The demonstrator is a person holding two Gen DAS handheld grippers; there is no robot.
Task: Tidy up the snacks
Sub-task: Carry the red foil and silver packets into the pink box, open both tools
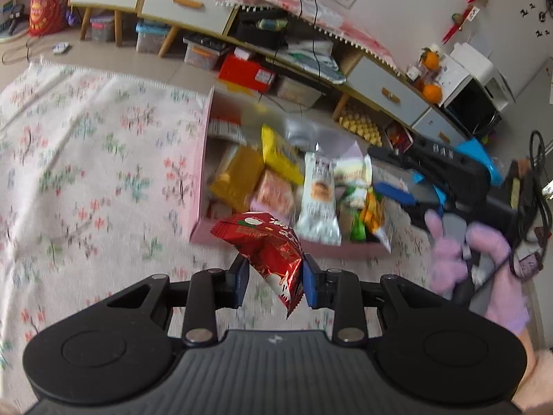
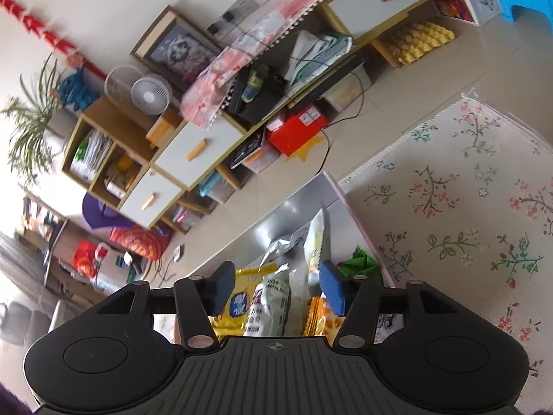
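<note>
My left gripper is shut on a red snack packet and holds it just above the near edge of a pink box. The box holds several snacks: a yellow packet, a gold packet, a white wafer packet. My right gripper is open and empty, hovering over the same box, above a white packet and a yellow packet. The right gripper also shows in the left wrist view, held by a purple-gloved hand.
The box sits on a floral rug that also shows in the right wrist view. A low cabinet with white drawers, storage bins and a red box stand behind. Cables run across the tiled floor.
</note>
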